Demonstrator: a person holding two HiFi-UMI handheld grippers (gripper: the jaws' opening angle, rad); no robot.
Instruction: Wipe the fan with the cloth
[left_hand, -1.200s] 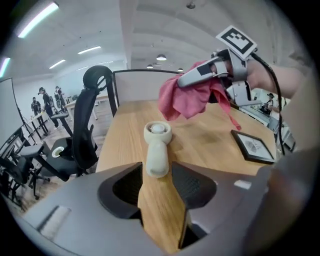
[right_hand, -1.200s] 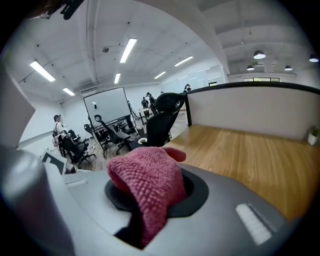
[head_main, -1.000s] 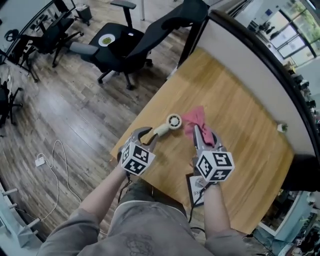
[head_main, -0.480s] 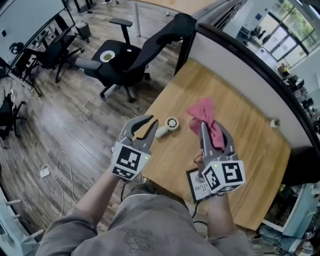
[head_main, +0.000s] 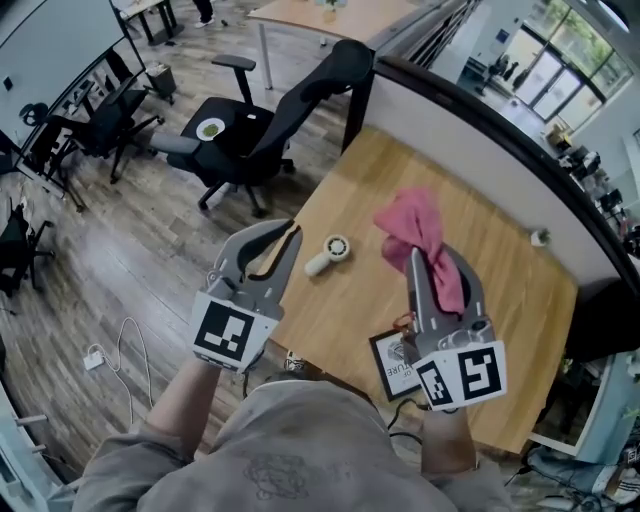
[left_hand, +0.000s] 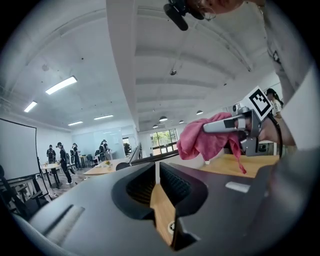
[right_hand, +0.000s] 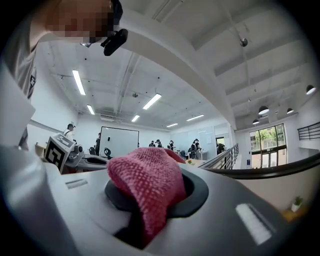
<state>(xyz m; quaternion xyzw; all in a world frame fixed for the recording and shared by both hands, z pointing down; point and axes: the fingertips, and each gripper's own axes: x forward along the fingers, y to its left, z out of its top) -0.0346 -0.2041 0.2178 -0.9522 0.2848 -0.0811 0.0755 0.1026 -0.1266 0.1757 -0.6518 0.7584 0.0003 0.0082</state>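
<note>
Your R gripper (right_hand: 152, 200) has its jaws clamped on the cloth (right_hand: 147, 182), which bunches up over them. L gripper (right_hand: 95, 160) sits just left of cloth. Whiteboard (right_hand: 118, 142) & ppl (right_hand: 157, 144) far behind cloth; railing (right_hand: 222, 156) to its right.

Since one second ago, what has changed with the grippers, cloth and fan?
Both grippers rose. The right gripper, shut on the cloth, lifted it off the table. The left gripper drew away from the fan; its jaws have just been closing on nothing. The fan stays on the table.
</note>
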